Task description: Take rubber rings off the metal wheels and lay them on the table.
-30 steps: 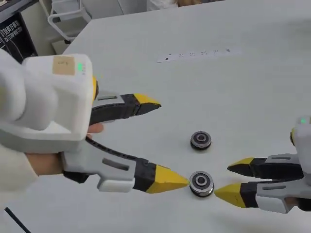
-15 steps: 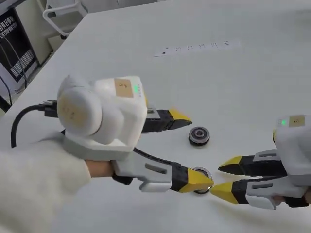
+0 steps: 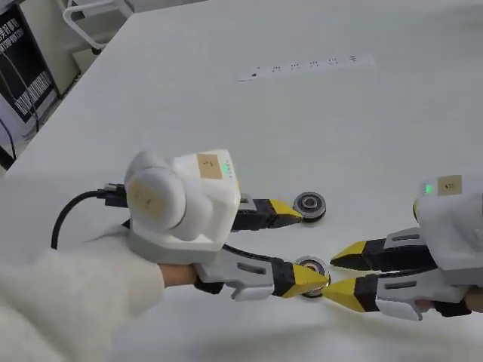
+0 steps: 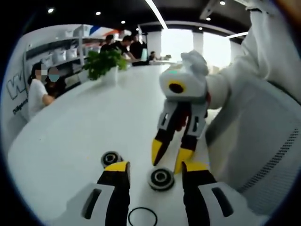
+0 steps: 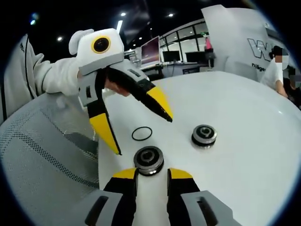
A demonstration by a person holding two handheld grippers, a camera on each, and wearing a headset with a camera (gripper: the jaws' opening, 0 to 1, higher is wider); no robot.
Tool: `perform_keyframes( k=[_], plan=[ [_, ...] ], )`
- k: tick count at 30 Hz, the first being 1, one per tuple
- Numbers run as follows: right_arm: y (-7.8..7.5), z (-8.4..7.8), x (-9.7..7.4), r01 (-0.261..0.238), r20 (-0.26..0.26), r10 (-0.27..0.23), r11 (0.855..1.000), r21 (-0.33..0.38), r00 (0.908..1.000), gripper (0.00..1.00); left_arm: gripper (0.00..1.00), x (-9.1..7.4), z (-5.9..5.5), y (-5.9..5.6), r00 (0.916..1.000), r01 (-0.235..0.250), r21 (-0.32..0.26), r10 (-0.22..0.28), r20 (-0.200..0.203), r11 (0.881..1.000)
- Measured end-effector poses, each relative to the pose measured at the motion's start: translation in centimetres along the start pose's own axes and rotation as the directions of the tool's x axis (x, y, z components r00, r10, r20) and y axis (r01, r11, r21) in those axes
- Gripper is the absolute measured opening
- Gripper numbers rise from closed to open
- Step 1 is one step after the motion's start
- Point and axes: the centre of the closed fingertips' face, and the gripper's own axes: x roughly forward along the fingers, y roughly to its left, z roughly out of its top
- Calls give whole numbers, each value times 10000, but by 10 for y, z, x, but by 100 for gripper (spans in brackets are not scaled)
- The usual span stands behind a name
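Note:
Two metal wheels with black rubber rings lie on the white table (image 3: 226, 113). The near wheel (image 3: 312, 268) (image 4: 161, 179) (image 5: 148, 160) sits between the wide-apart jaws of my left gripper (image 3: 308, 246) (image 4: 155, 166), which is open; its lower tip is at the wheel's rim. My right gripper (image 3: 338, 273) (image 5: 153, 174) faces it from the other side, open by a narrow gap, tips just short of the wheel. The far wheel (image 3: 309, 204) (image 4: 111, 158) (image 5: 204, 135) lies apart. A loose black rubber ring (image 4: 142, 217) (image 5: 142, 133) lies flat on the table under the left gripper.
A white power strip (image 3: 306, 66) lies further back on the table. A black cable (image 3: 75, 207) trails from the left gripper. A chair (image 3: 98, 11) stands past the table's far left edge. People and a potted plant (image 4: 101, 63) are at the far side.
My left gripper has moved forward and to the right, so its open jaws now stand either side of the near wheel. The right gripper has stayed beside that wheel.

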Motion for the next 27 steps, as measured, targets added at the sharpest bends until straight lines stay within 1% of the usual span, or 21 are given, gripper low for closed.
perform_keyframes(
  k=[3,4,5,6,9,10,12,17,19,21,22,24,26,27],
  plan=[
    [0,-2,1,-31,-86,30,9999,-130,10000,18,39,4,-6,-2,9999,125,-208,-125,-25,9997],
    [0,-3,2,-62,-146,59,9998,-200,9999,18,37,5,-8,-4,9999,158,-228,-157,47,9996],
    [0,-1,2,-34,-54,33,9997,-233,10000,18,34,7,-9,-6,9995,198,-165,-194,247,9997],
    [1,-1,2,-78,-81,76,9998,-201,9999,18,32,8,-10,-8,9991,225,-121,-221,359,9997],
    [2,-1,3,-128,-98,126,9995,-283,9999,17,27,10,-17,-9,9992,226,-150,-221,336,9996],
    [2,-1,4,-153,-110,149,9994,-311,9998,17,25,11,-20,-9,9994,251,-221,-245,260,9994],
    [2,-1,4,-166,-91,163,9991,-385,9998,16,24,11,-21,-9,9995,222,-207,-217,236,9995],
    [2,-1,5,-201,-78,197,9989,-415,9998,16,21,12,-24,-4,9998,71,-380,-64,197,9993],
    [2,-1,5,-204,-77,201,9988,-442,9998,15,17,12,-27,-5,9999,107,-400,-103,105,9991],
    [2,-1,5,-197,-78,194,9986,-495,9998,15,14,12,-27,-9,9998,168,-160,-166,128,9997],
    [2,-2,5,-205,-77,202,9986,-488,9998,15,14,12,-28,-10,9998,198,-181,-197,80,9996],
    [1,-2,5,-232,-74,228,9984,-508,9997,15,14,12,-27,-9,9998,170,-263,-167,116,9995],
    [1,-2,5,-244,-92,239,9980,-580,9997,14,14,13,-28,-9,9998,169,-471,-165,83,9987],
    [1,-2,5,-249,-135,240,9975,-662,9996,13,14,13,-28,-9,9999,157,-379,-155,46,9992]
  ],
)
